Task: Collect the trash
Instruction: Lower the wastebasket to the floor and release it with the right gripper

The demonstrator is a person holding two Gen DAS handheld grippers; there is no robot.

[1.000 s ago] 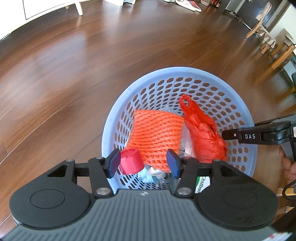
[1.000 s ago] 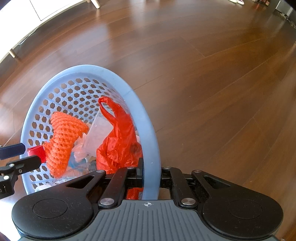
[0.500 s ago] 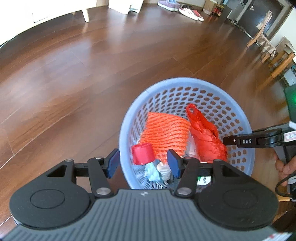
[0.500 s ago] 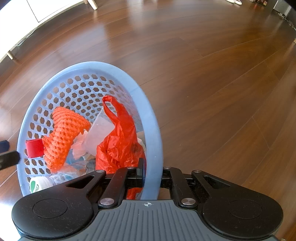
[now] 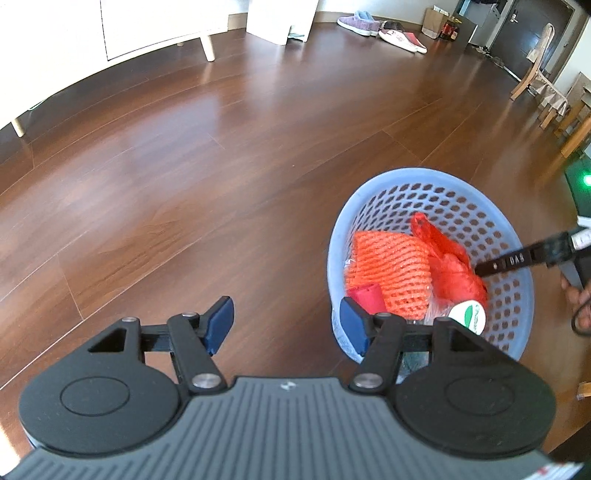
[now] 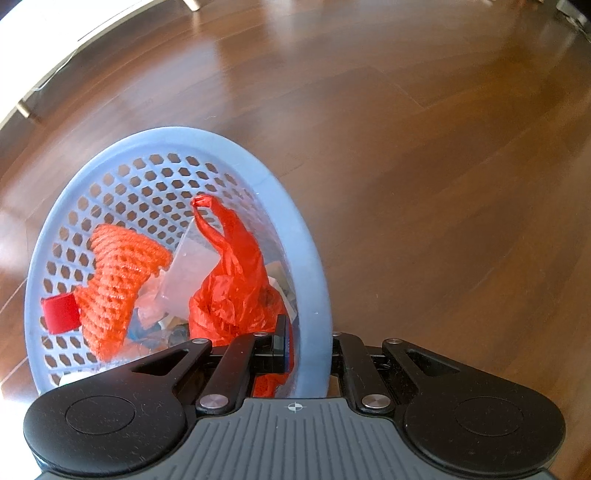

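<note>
Black left tongs (image 5: 284, 325) with blue pads (image 5: 221, 325), round black discs, silver screws, a grey ribbed body behind. Black right tongs (image 6: 308, 354) built the same, with a small cross mark. White letters "DAS" on one black finger (image 5: 517, 259).

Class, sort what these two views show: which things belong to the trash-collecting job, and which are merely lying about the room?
Part of the job:
- blue basket
- orange net
- red plastic bag
- red cap
- right hand-held gripper, clamped on the basket rim
- left hand-held gripper, open and empty

Just lying about:
- slippers
- wooden chair
- white cabinet
</note>
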